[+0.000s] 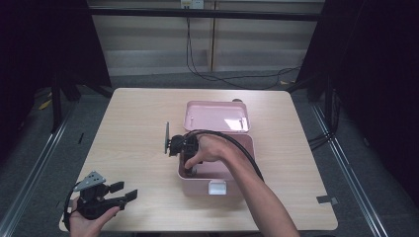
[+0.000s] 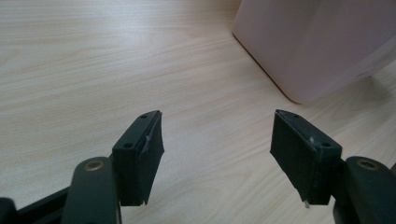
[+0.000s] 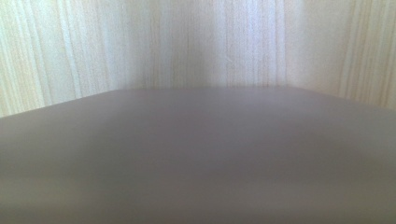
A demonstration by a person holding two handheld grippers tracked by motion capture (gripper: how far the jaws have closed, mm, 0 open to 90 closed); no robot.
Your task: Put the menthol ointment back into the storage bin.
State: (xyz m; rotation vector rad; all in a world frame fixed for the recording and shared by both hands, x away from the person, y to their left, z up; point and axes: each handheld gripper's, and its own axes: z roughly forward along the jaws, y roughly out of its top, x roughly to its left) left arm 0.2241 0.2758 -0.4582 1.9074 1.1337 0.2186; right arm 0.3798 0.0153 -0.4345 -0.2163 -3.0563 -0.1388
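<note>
From the high view, I see a pale wooden table [image 1: 138, 128] with a pink box [image 1: 217, 173] near its middle, lid [image 1: 217, 117] thrown open and leaning back. My right gripper [image 1: 189, 165] reaches down into the box at its left front corner, the hand wrapped around it; its jaws are hidden inside, closed as far as they go, and what they hold I cannot tell. My left gripper [image 1: 123, 191] rests low at the table's front left edge, well apart from the box, jaws spread wide and empty.

In the left gripper view, the two black jaws stand wide over bare wood, with the box's [image 2: 317, 42] rounded pink corner at upper right.

In the right gripper view, a blurred pinkish-grey surface [image 3: 196, 158] lies close up, with wood grain [image 3: 196, 42] above it.
</note>
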